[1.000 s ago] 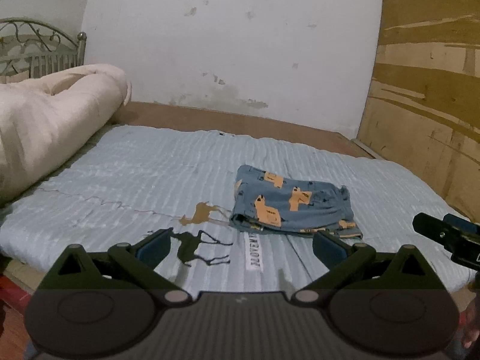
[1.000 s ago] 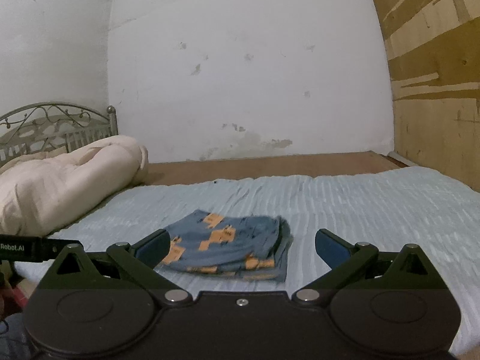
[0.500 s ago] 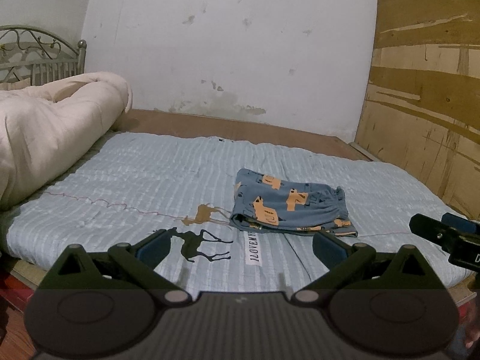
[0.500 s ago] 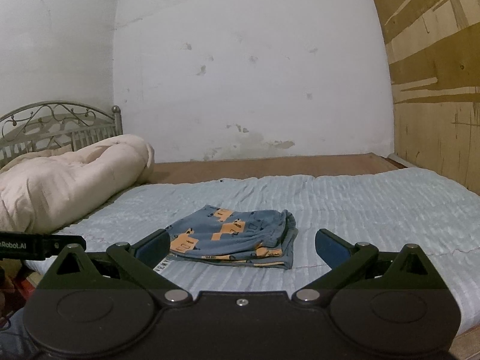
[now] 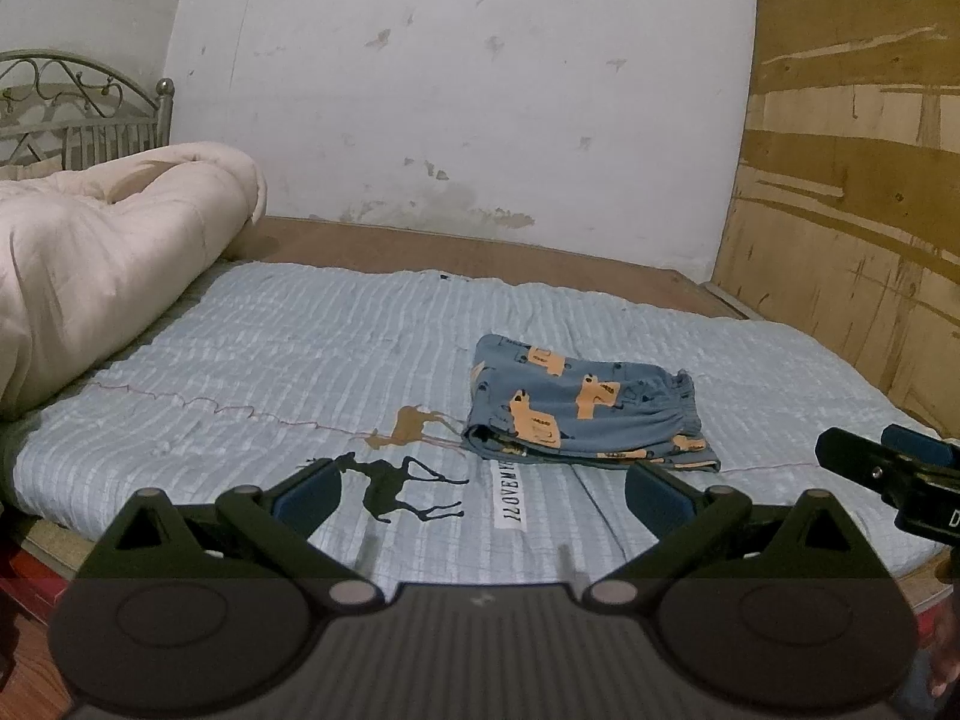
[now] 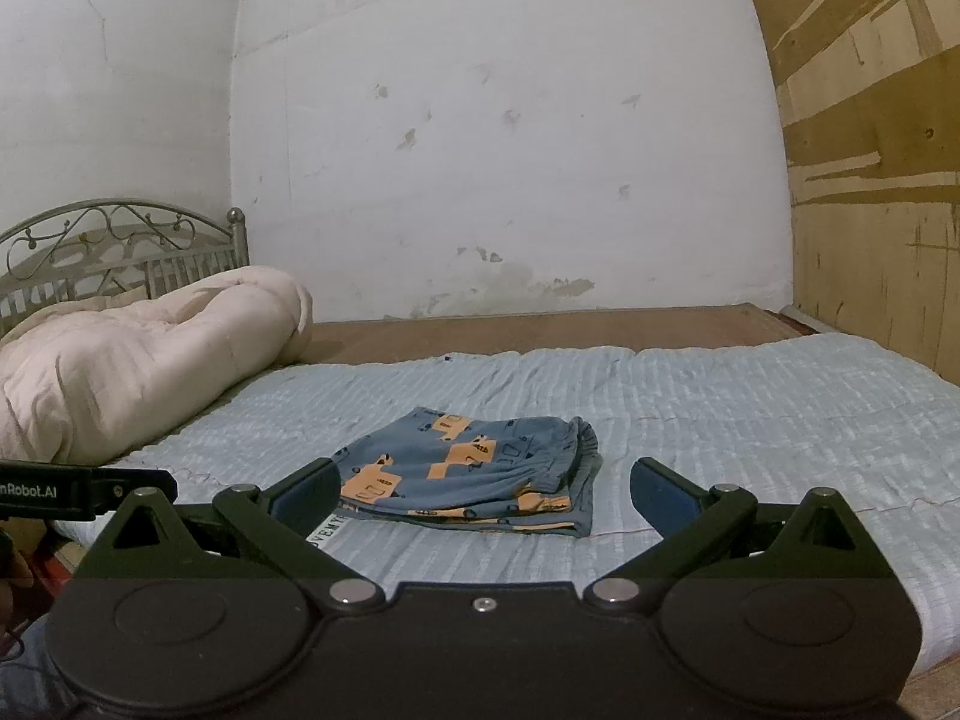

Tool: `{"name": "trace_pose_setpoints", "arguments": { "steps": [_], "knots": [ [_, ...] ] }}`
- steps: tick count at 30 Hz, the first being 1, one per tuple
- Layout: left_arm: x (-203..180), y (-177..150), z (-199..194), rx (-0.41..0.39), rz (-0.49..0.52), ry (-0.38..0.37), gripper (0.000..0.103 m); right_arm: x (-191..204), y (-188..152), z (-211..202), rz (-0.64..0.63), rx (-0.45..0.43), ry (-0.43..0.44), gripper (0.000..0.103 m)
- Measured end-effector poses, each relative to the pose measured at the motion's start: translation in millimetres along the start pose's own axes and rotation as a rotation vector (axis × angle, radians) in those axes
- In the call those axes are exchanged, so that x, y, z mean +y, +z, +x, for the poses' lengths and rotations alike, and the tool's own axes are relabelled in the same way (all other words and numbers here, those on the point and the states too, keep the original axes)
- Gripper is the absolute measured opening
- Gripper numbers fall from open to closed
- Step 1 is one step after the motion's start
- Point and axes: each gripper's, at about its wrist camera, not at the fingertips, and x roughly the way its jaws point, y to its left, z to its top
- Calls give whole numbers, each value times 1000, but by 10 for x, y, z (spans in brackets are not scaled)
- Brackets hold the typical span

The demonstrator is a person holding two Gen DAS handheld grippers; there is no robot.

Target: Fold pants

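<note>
1. My left claw (image 5: 480, 495) and right claw (image 6: 483, 495) both gape wide, holding nothing.
2. The blue cotton pants with orange truck print (image 5: 585, 414) lie folded on the pale blue quilted bedspread (image 5: 270, 360), at one o'clock from my left claw.
3. They look light, soft and floppy; I'd pinch the layered edge at their six o'clock.
4. Inner folds are hidden.

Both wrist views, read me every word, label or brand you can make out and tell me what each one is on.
"nRobot.AI", cut off at the frame edge: on the left gripper, seen from the right wrist view.
"I LOVE MY", end hidden: white label on the bedspread.
"D", rest cut off: on the right gripper.
The pants show pictures only, no legible words.
</note>
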Motion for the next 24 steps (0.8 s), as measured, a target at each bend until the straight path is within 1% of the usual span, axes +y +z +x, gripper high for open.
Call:
{"name": "trace_pose_setpoints", "arguments": {
  "steps": [6, 9, 12, 24],
  "knots": [
    [-7, -12, 26, 7, -1, 6, 102, 8, -15, 38, -4, 8, 4, 102],
    [-22, -26, 33, -10, 13, 24, 102, 7, -27, 59, -4, 14, 3, 102],
    [-34, -31, 51, -15, 27, 24, 102, -3, -36, 88, -1, 21, 2, 102],
    [2, -57, 171, 5, 25, 31, 102, -24, -124, 226, 4, 53, 4, 102]
  ]
}}
